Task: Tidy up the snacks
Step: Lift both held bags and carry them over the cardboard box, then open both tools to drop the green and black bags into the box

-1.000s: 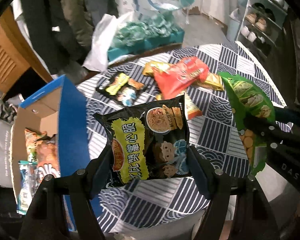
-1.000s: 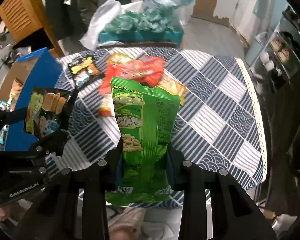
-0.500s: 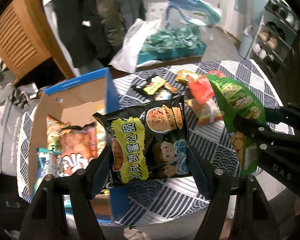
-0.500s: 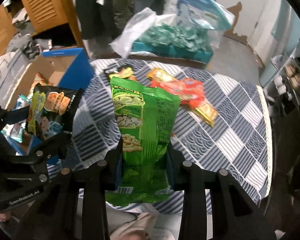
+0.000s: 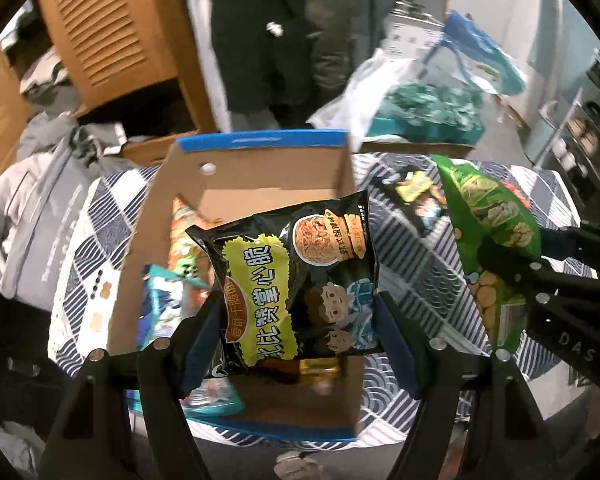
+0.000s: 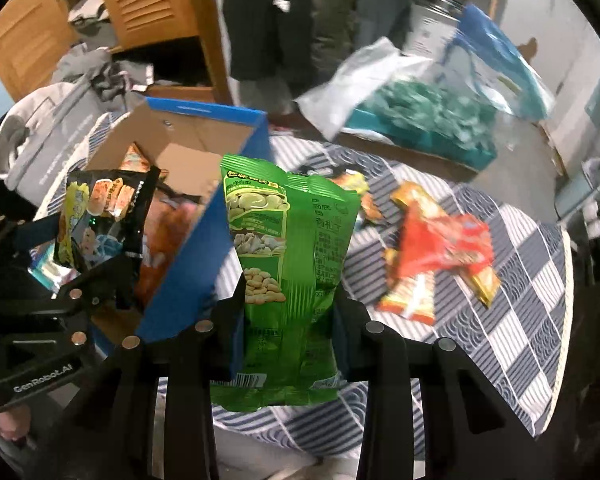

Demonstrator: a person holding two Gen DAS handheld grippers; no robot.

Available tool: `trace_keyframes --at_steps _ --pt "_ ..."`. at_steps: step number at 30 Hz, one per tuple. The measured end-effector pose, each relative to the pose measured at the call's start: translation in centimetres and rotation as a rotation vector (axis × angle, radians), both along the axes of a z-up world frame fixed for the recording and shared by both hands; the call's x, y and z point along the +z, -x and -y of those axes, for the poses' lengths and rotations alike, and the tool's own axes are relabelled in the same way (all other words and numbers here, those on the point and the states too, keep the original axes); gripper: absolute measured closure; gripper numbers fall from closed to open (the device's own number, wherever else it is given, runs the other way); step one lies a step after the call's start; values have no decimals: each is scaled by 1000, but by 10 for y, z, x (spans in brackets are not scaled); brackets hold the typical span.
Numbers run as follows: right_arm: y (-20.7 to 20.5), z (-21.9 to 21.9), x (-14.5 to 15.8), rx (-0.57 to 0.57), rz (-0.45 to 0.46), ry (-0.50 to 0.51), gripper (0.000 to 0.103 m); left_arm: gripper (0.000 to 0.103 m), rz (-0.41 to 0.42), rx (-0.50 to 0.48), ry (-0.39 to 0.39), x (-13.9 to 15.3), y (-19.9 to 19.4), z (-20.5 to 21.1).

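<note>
Far left of the table: grey garment (image 5: pixel 32 220) bunched at the edge, not part of the job.

Cardboard box (image 5: pixel 236 176), blue outside, open top, sits on the checked tablecloth (image 6: pixel 511 320). 3 or 4 snack packs already lie inside along its left wall; exact count unclear.

My left gripper (image 5: pixel 300 320) has its jaws about half spread and pressed on the lower edges of the black noodle-snack bag (image 5: pixel 296 276). Bag stands upright, long axis running away from me along the fingers. In the left wrist view it hangs directly over the box opening, right half of the floor bare beneath it. I judge this is the drop step: the box lies straight below the fingers, so a release or short lowering should land it.

My right gripper (image 6: pixel 288 320) is nearly closed, clamping the narrow bottom of the green nut bag (image 6: pixel 292 248), also upright. In the right wrist view it sits just right of the box's blue right wall (image 6: pixel 204 240), over the cloth, not over the opening. It needs to travel left past that wall. Left hand is clearly the nearer one to the box.

Right side of table: red and orange packs (image 6: pixel 439 244) and a small black-yellow pack (image 5: pixel 415 192) still loose, so the sorting looks well short of finished.
</note>
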State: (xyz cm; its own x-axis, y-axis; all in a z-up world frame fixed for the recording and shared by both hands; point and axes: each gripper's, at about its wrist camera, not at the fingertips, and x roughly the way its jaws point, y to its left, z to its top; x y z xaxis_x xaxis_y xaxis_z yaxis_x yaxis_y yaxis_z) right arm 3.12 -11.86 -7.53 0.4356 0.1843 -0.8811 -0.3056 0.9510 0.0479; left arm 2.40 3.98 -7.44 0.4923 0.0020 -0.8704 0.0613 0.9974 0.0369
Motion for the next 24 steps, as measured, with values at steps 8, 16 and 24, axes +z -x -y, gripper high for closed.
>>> trace_keyframes --at_steps 8,16,24 --pt "-13 -61 4 85 7 -7 70 27 -3 75 9 -9 -2 -44" --pt "-23 -106 -1 141 -7 -6 70 27 -23 123 15 -21 -4 -73" --pt "-34 -124 -14 153 -46 -38 70 27 -48 157 17 -31 -7 -87"
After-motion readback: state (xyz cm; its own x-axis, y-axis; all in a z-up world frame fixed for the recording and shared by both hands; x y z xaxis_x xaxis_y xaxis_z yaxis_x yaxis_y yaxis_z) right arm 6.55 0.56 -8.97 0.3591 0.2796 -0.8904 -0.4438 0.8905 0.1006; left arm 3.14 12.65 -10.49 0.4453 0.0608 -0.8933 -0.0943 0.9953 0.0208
